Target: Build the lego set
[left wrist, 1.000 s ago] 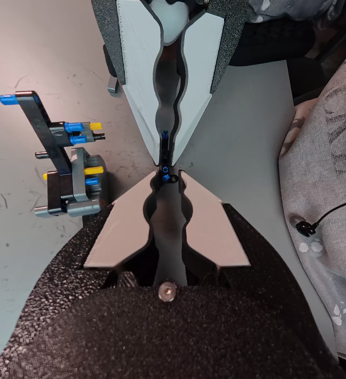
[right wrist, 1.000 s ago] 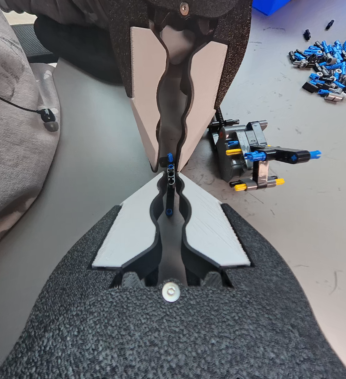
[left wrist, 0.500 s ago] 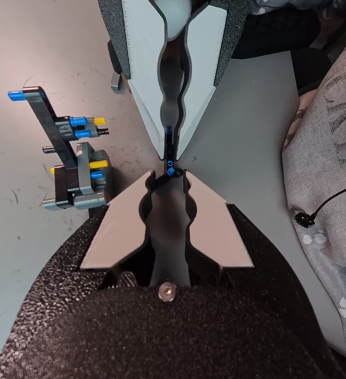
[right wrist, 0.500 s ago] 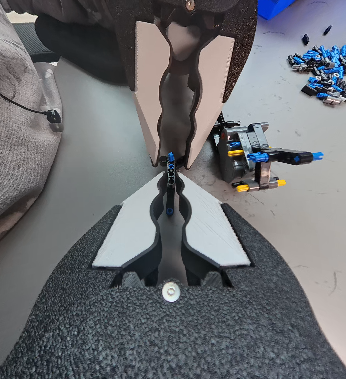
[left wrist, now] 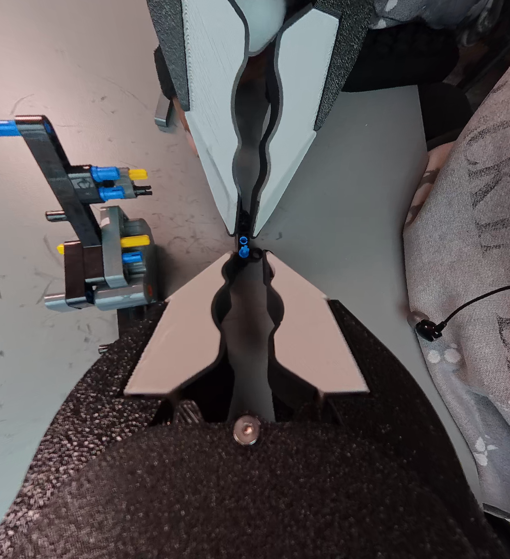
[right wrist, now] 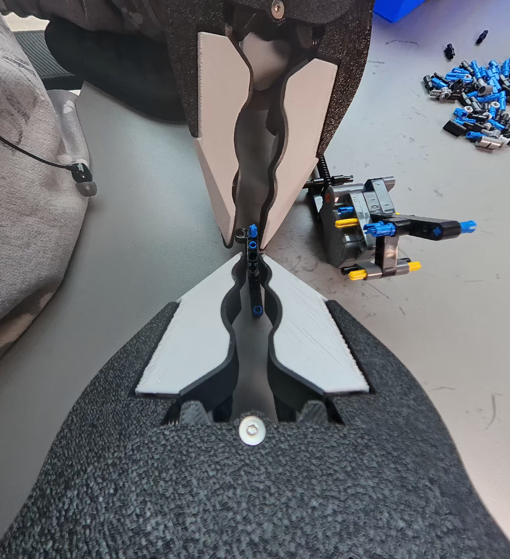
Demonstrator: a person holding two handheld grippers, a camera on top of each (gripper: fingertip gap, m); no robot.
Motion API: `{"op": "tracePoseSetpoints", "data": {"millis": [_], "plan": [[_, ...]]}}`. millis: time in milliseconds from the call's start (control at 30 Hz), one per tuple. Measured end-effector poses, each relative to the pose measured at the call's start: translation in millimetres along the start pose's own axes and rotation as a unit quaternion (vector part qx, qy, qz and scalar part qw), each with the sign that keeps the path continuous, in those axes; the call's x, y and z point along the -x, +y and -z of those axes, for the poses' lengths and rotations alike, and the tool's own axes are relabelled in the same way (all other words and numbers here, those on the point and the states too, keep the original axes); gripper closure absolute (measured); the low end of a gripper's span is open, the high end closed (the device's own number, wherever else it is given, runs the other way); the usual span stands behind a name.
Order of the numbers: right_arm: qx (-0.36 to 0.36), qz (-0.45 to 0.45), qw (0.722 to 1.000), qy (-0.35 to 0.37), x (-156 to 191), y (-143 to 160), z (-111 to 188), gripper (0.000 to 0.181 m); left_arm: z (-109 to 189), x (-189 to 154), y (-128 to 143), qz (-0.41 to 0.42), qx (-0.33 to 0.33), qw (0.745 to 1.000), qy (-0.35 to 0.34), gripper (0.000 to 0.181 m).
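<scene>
The right gripper [right wrist: 251,257] has its fingers pinched nearly closed on a thin black beam [right wrist: 253,272], which runs back along the slot between them and pokes out past the tips. A blue pin [right wrist: 257,309] sits in the beam's near end, and another blue pin [right wrist: 252,231] stands up from its far end, beside a small black connector [right wrist: 241,234] with a round hole.

Tip to tip with it, the left gripper [left wrist: 249,257] faces the other way, its fingers a narrow gap apart. The black connector [left wrist: 255,254] and the blue pin [left wrist: 243,251] lie right at its tips, but whether the fingers actually press on them cannot be told. In the right wrist view the left gripper's tips [right wrist: 228,233] flank the connector and pin on either side.

Both grippers hover over a grey, scuffed table [right wrist: 429,317]. Just beside the meeting tips, to the right of the right gripper and the left of the left one, rests the partial build [right wrist: 368,233]: a grey block with yellow and blue pins and a long black beam ending in a blue pin. The left wrist view shows the same build [left wrist: 96,242].

Farther off, beyond the build from the right gripper, lies a pile of loose parts [right wrist: 486,102], blue, black and grey. A blue bin corner [right wrist: 398,9] shows past it. On the other side of the fingers is a person's grey patterned garment [right wrist: 11,181] with a black cable [right wrist: 36,157] across it.
</scene>
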State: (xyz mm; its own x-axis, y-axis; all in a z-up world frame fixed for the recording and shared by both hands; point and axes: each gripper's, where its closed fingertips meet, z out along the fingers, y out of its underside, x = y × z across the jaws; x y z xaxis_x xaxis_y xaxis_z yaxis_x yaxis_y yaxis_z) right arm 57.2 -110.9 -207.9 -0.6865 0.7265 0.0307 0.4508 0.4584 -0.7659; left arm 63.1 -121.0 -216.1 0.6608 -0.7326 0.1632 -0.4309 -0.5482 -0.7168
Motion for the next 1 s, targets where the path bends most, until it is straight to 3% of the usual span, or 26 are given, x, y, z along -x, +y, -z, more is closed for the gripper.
{"op": "tracePoseSetpoints", "data": {"millis": [1000], "plan": [[0.007,0.005,1.000,0.008,-0.6,1.7,-1.3,0.174,2.5,0.3,-4.8,-0.024,-0.018,1.000,-0.008,0.163]]}}
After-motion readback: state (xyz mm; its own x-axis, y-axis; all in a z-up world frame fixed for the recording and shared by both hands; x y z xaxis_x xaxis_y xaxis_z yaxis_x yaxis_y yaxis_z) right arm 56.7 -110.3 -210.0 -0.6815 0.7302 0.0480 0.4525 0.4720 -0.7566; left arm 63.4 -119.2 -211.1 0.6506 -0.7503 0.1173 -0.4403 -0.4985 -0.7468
